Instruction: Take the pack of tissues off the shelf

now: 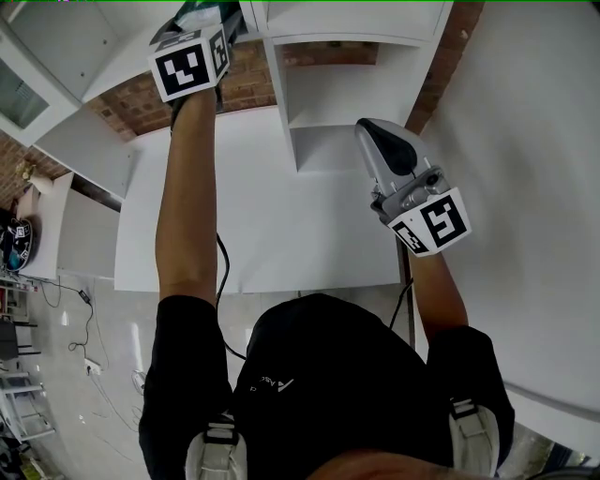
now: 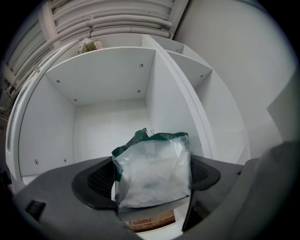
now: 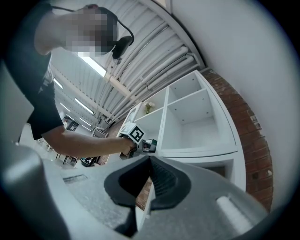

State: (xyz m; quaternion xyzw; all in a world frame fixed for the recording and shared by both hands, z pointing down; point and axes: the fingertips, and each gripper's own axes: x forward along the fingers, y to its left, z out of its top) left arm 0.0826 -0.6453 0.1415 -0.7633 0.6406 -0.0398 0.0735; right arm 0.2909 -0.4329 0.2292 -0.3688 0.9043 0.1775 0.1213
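The pack of tissues (image 2: 153, 171), clear plastic with a green top edge, sits clamped between the dark pads of my left gripper (image 2: 152, 183). It is held in front of an empty compartment of the white shelf (image 2: 108, 79), clear of the shelf board. In the head view the left gripper (image 1: 208, 17) is raised to the shelf top, the pack (image 1: 195, 13) just showing beyond its marker cube (image 1: 192, 62). My right gripper (image 1: 371, 127) hangs lower by the shelf (image 1: 328, 94), jaws shut and empty. The right gripper view shows its jaws (image 3: 150, 164) pressed together and the pack (image 3: 149, 145) far off.
A white table (image 1: 281, 225) lies below the shelf against a brick wall (image 1: 141, 108). A small plant (image 2: 90, 45) stands on top of the shelf. A white wall (image 1: 525, 141) is at the right. Cables and equipment lie on the floor (image 1: 56, 309) at the left.
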